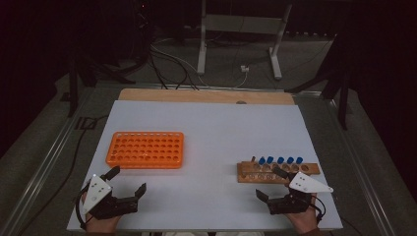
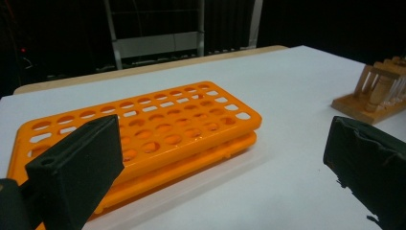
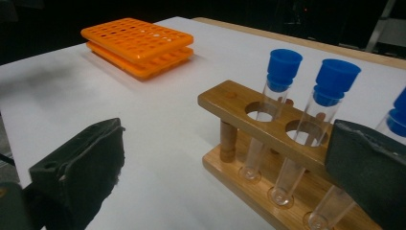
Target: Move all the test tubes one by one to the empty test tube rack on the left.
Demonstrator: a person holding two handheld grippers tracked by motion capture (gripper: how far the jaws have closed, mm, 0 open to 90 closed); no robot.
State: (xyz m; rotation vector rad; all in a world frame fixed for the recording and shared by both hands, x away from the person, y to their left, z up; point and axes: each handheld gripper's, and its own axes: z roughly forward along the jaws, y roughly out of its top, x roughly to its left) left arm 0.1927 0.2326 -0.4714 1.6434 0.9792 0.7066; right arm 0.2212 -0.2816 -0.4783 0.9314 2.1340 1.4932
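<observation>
Left hand-held gripper point(image 1: 129, 182) resting at the near left of the white counter point(image 1: 211, 132), jaws standing wide, gripping nothing. Lying just beyond it, toward the far side: orange rack point(image 1: 145, 149), flat on the counter, holes unfilled. In the left gripper view, the same orange rack point(image 2: 143, 134) showing between and behind the two black jaws, apart from both; wooden rack point(image 2: 376, 93) sitting well off to the right.

Right hand-held gripper point(image 1: 269, 184) resting at the near right of the counter, jaws likewise spread wide, holding nothing. Standing just beyond it: wooden rack point(image 1: 278, 172), carrying a row of blue-capped tubes point(image 1: 280, 161) upright in its far holes, near row of holes looking vacant. In the right gripper view, two clear tubes with blue caps, one point(image 3: 275, 96) and the next point(image 3: 318, 110), rising through the top bar of the wooden rack point(image 3: 258, 129), bottoms seated in the base; a third cap point(image 3: 398, 115) peeking past the right jaw. Right jaw overlapping the rack's near end in that view; touching or not, cannot tell. Orange rack point(image 3: 139, 45) lying far left, well apart from the wooden one.

Hands point(image 1: 101, 223) holding each gripper from the near edge.
</observation>
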